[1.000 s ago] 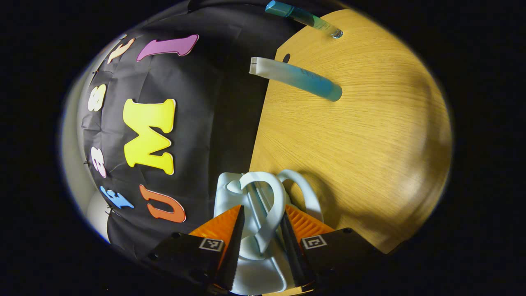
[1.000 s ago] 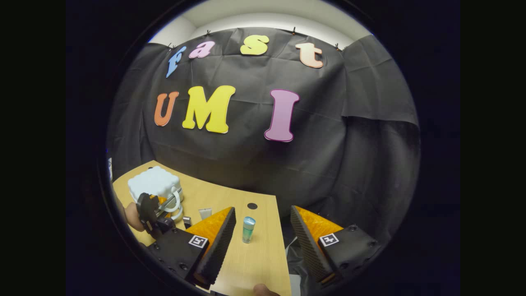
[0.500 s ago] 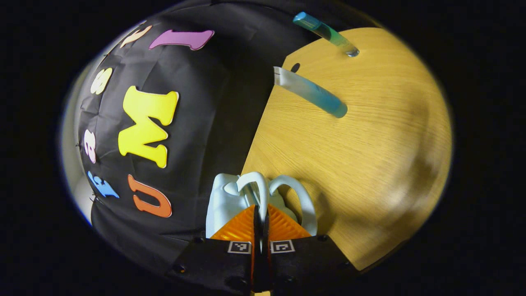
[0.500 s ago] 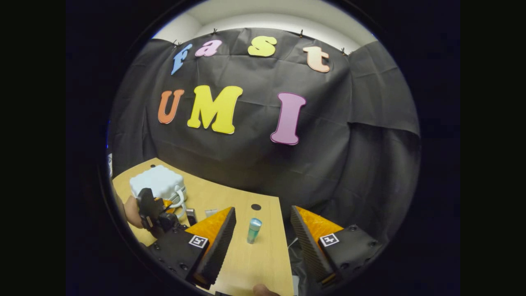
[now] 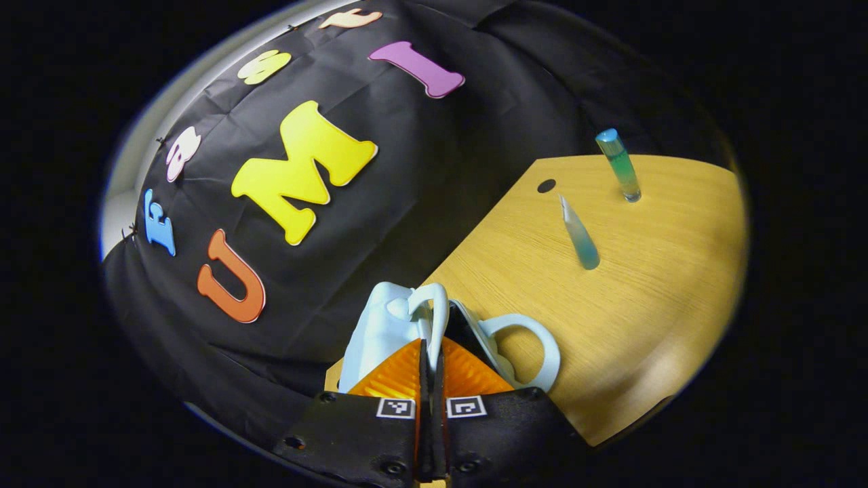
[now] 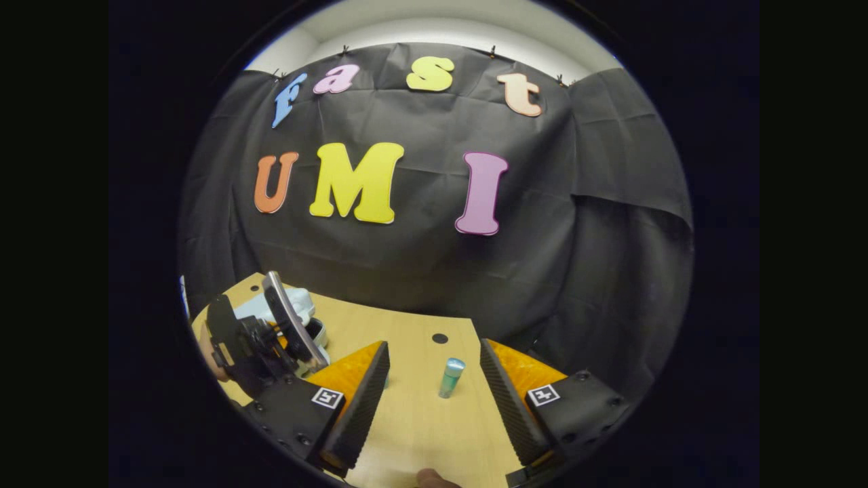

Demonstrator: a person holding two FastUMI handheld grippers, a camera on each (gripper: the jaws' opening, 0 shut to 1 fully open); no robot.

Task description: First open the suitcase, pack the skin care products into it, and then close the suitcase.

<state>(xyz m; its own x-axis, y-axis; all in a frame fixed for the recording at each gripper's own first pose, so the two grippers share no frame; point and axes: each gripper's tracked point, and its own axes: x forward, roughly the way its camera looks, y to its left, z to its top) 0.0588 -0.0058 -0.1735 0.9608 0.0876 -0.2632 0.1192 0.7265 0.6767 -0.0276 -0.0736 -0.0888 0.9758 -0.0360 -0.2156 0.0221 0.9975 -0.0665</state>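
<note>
A small pale-blue suitcase (image 5: 380,332) lies on the wooden table (image 5: 651,305). My left gripper (image 5: 430,347) is shut on the upper of its two loop handles (image 5: 437,312). The lid is lifted, and a dark gap shows above the lower handle (image 5: 536,339). In the right gripper view the lid (image 6: 291,325) stands tilted up at the far left, with the left gripper (image 6: 237,346) at it. A teal tube (image 5: 580,237) and a green-blue bottle (image 5: 618,166) stand farther along the table. My right gripper (image 6: 434,400) is open, and the bottle (image 6: 450,377) stands beyond its fingers.
A round hole (image 6: 439,337) sits near the table's back edge, which meets the black cloth wall. A hand (image 6: 203,352) holds the left gripper at the left edge. A fingertip (image 6: 430,478) shows at the bottom of the right gripper view.
The left gripper has shut on the upper handle and swung up, and the lid has risen off the lower half. The right gripper has stayed open and barely moved.
</note>
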